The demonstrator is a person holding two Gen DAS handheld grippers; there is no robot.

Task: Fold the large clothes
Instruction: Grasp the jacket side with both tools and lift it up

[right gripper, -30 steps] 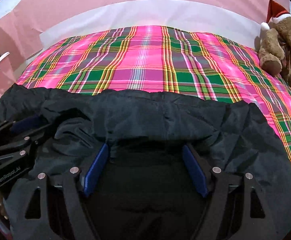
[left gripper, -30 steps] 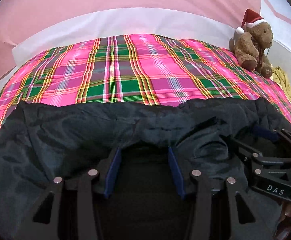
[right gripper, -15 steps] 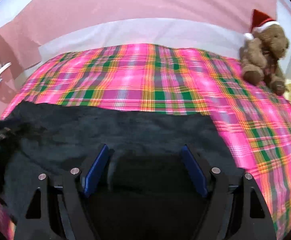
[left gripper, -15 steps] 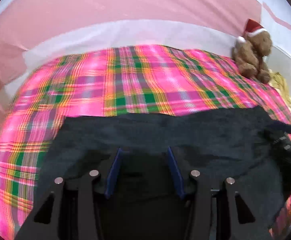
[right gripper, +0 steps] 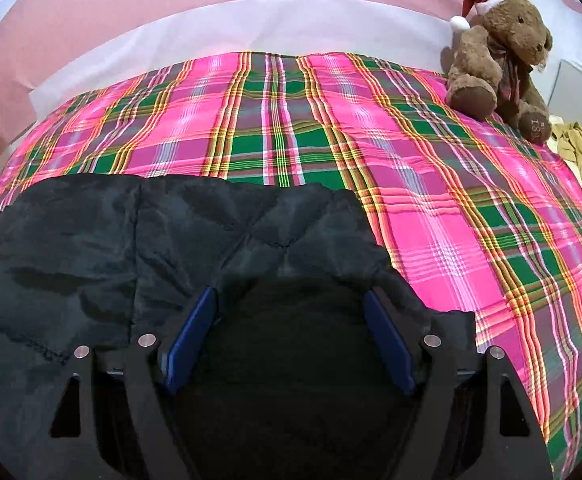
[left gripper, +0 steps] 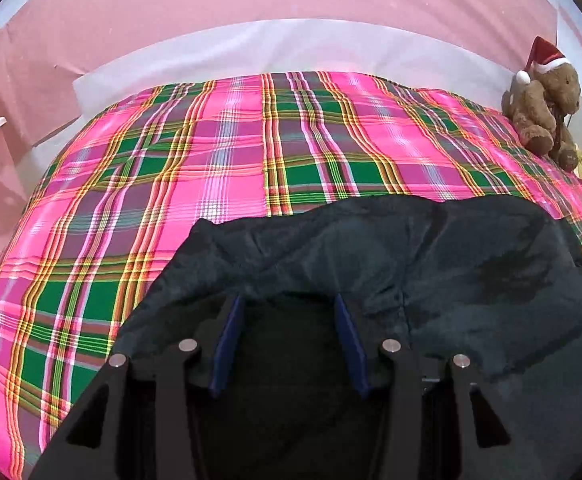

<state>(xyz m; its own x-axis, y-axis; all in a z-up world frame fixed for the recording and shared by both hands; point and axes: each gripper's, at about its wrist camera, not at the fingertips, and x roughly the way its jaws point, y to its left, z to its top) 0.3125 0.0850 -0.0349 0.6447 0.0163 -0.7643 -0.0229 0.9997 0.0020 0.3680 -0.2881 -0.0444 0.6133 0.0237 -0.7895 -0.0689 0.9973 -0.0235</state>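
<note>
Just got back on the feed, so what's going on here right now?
A person is folding a large black padded garment on a bed with a pink and green plaid cover, a gripper in each hand. Bulky black fabric fills the jaws of both the left gripper and the right gripper, apparently each gripping a thick bunch of it. A brown teddy bear in a Santa hat sits at the far right corner, clear of the work.
</note>
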